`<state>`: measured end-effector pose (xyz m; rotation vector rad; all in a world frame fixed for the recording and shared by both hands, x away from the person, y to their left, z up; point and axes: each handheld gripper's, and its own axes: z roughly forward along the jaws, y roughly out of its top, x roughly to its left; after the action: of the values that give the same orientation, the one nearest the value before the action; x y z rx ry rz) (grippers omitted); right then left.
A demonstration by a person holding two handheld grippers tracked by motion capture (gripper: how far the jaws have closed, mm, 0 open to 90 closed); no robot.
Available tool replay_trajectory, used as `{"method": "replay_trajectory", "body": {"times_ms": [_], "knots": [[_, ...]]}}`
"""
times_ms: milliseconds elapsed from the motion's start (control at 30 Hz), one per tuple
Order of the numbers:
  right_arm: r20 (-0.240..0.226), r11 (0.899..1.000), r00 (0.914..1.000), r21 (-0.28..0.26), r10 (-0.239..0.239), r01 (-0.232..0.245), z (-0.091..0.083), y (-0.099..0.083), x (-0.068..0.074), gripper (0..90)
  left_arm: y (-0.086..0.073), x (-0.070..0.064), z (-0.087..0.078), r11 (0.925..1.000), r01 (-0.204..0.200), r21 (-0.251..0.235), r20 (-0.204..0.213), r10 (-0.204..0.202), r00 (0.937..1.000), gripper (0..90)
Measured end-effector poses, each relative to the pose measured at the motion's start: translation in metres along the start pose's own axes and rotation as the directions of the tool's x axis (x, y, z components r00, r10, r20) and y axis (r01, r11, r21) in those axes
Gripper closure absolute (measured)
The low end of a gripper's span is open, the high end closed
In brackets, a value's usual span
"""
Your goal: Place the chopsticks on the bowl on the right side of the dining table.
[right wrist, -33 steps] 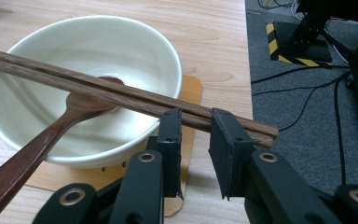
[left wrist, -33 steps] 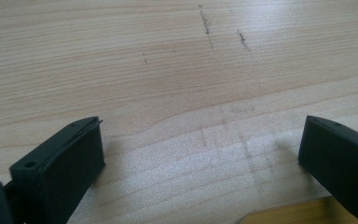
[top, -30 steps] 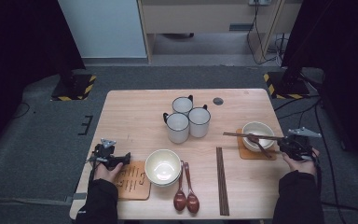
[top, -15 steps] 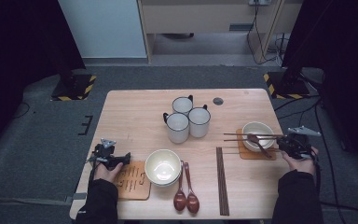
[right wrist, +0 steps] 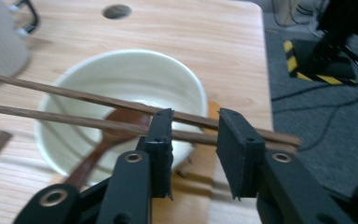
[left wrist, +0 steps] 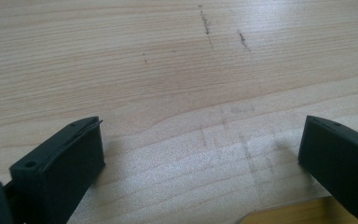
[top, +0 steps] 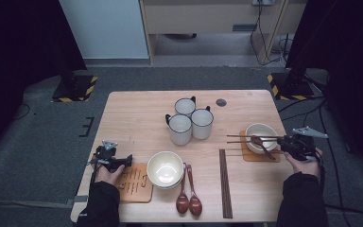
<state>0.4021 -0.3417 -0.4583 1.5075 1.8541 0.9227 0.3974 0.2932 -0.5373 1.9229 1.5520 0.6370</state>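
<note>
A pair of dark wooden chopsticks (top: pixel 246 138) lies across the rim of a white bowl (top: pixel 260 131) on a wooden coaster (top: pixel 246 154) at the table's right. A brown spoon (top: pixel 262 145) leans in that bowl. My right gripper (top: pixel 283 142) sits at the chopsticks' near end. In the right gripper view its jaws stand a little apart (right wrist: pixel 196 135), and the chopsticks (right wrist: pixel 74 120) run crosswise just beyond them over the bowl (right wrist: pixel 121 70). My left gripper (top: pixel 125 161) rests open at the front left, beside a second coaster (top: pixel 134 182). Between its jaws (left wrist: pixel 200 140) is bare table.
Three white mugs (top: pixel 189 123) cluster mid-table. A cream bowl (top: pixel 164 168) sits near the front, two brown spoons (top: pixel 187 198) to its right, then another pair of chopsticks (top: pixel 224 182). A round hole (top: pixel 221 102) marks the far tabletop.
The right gripper and the chopsticks have come down and slightly nearer, so the chopsticks now lie on the bowl's rim. The left gripper has stayed put.
</note>
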Motion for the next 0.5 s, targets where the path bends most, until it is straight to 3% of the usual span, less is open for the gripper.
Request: {"method": "replay_trajectory", "body": {"times_ms": [233, 500], "knots": [[-0.073, 0.999, 0.9966, -0.026, -0.037, 0.035, 0.005, 0.004, 0.013, 53.7, 0.0, 0.0, 0.0, 1.0, 0.0, 0.0, 0.0, 0.0, 1.0, 0.0], [-0.088, 0.996, 0.9926, -0.035, -0.084, 0.081, 0.012, 0.003, 0.022, 45.7, 0.0, 0.0, 0.0, 1.0, 0.0, 0.0, 0.0, 0.0, 1.0, 0.0]]}}
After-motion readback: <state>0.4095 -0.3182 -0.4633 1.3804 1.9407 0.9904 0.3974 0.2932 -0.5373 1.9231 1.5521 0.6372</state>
